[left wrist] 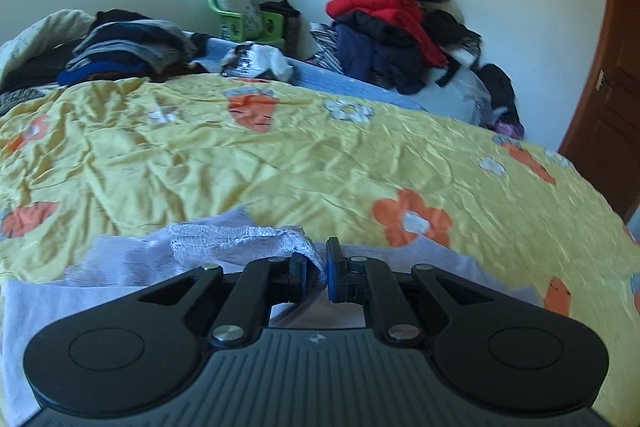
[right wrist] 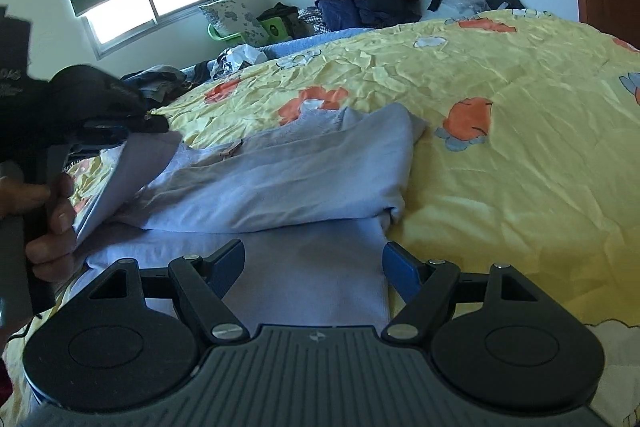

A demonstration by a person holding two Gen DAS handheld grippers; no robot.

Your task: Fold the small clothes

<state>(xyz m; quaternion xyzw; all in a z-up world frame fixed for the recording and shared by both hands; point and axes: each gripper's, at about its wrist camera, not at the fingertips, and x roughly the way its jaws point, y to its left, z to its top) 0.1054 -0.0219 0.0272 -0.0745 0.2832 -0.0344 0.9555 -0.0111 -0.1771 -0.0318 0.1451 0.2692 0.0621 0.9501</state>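
No legible text (sleeve print blurred)

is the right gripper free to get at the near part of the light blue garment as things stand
Probably yes. The right gripper is open and empty, hanging just over the flat near part of the light blue garment. Nothing lies between. The left gripper pinches a lace-trimmed edge off to the side.

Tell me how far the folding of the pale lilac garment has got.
Partly done: the lilac garment already lies doubled on the yellow floral bedspread. In hand: left gripper is shut on its lace-trimmed edge, lifting it. Right gripper is open over the fabric. Final folds remain.
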